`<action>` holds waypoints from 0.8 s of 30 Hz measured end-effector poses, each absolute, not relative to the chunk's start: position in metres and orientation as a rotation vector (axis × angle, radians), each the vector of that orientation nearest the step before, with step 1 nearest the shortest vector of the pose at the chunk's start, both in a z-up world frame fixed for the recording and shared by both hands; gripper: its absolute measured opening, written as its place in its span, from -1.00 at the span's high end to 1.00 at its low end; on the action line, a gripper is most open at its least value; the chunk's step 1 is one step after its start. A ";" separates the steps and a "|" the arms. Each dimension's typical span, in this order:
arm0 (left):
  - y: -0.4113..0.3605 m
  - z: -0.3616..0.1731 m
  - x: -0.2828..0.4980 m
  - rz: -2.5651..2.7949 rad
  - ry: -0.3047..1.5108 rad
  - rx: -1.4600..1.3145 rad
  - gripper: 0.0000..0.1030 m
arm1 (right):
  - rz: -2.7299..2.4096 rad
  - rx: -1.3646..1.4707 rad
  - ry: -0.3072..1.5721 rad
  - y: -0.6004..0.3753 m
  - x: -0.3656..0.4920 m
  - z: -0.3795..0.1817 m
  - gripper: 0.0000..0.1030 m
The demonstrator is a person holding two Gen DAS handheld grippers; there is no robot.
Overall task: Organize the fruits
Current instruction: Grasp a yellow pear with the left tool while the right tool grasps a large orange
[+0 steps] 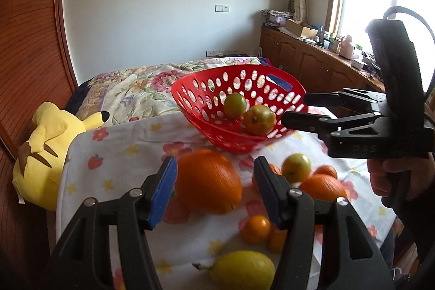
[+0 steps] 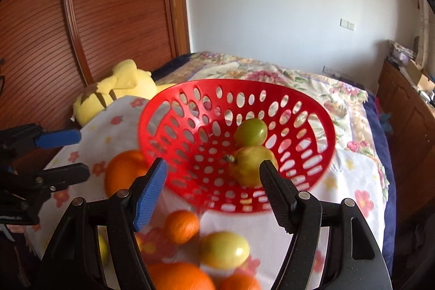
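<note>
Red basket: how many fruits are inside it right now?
2. A green round fruit sits toward the back of the red basket, and a yellowish fruit with a stem lies just in front, touching it. None seem hidden.

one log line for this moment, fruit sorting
left tool: open, around big orange | right tool: open, empty, by red basket | basket: two fruits | rest on cloth
</note>
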State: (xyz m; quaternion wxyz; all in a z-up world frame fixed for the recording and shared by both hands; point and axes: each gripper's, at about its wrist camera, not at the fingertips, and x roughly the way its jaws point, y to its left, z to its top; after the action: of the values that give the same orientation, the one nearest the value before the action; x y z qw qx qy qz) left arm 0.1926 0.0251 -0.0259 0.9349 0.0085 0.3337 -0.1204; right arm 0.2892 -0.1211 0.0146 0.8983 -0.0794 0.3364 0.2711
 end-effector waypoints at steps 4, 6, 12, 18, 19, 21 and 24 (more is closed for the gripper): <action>0.024 -0.032 0.171 -0.249 0.664 0.009 -0.20 | 0.547 -0.133 0.672 -0.132 0.262 0.012 -0.42; 0.021 -0.037 0.160 -0.251 0.661 0.004 -0.22 | 0.542 -0.124 0.669 -0.135 0.251 0.009 -0.43; 0.011 -0.054 0.138 -0.258 0.669 0.027 -0.23 | 0.527 -0.104 0.672 -0.144 0.220 -0.008 -0.44; 0.007 -0.074 0.126 -0.247 0.683 0.046 -0.23 | 0.519 -0.098 0.680 -0.148 0.202 -0.022 -0.49; 0.008 -0.076 0.125 -0.247 0.686 0.039 -0.23 | 0.514 -0.092 0.681 -0.150 0.200 -0.023 -0.51; 0.009 -0.078 0.123 -0.246 0.687 0.036 -0.23 | 0.514 -0.078 0.684 -0.152 0.197 -0.026 -0.52; 0.009 -0.084 0.120 -0.239 0.691 0.028 -0.23 | 0.515 -0.078 0.683 -0.153 0.191 -0.030 -0.53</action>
State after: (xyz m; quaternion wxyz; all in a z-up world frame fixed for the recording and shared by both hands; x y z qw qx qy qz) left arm 0.1201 0.0090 -0.0840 0.9338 0.0137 0.3380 -0.1168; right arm 0.1912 -0.1534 -0.0300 0.9092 -0.0379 0.3310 0.2497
